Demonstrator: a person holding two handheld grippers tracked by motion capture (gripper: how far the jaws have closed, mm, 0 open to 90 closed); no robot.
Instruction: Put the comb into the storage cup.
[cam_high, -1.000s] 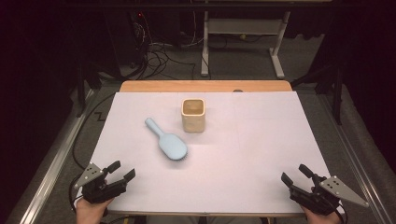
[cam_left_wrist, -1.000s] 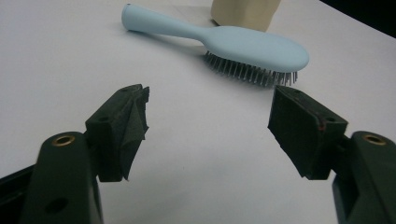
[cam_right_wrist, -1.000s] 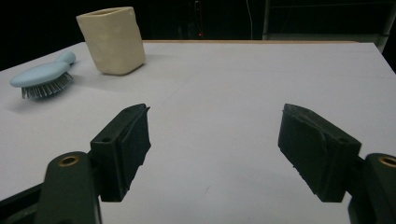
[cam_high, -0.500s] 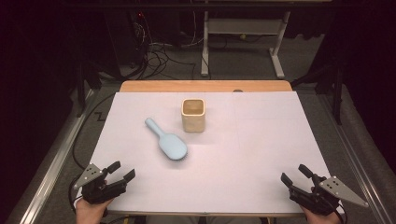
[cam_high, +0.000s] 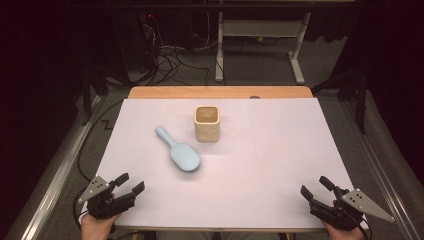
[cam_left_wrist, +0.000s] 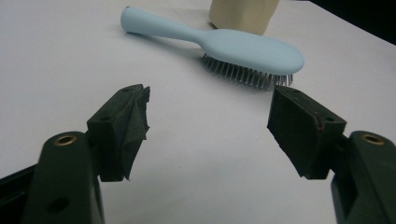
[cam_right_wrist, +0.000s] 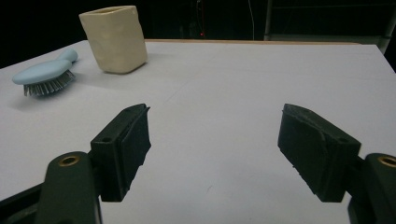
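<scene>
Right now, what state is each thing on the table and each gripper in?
hairbrush: lying flat, bristles down, handle toward the far left, untouched.
cup: upright, open top, apart from the brush.
left gripper: open, nothing between its jaws, near corner of the table.
right gripper: open, nothing between its jaws, opposite near corner.

Bright tabletop, dark surroundings, soft focus

White sheet (cam_high: 280, 165) covering the table at frame centre, wooden table edge (cam_high: 220, 92) along its far side, tangled black cables (cam_high: 172, 57) on grey floor upper left, white metal frame (cam_high: 257, 37) upper centre.
</scene>
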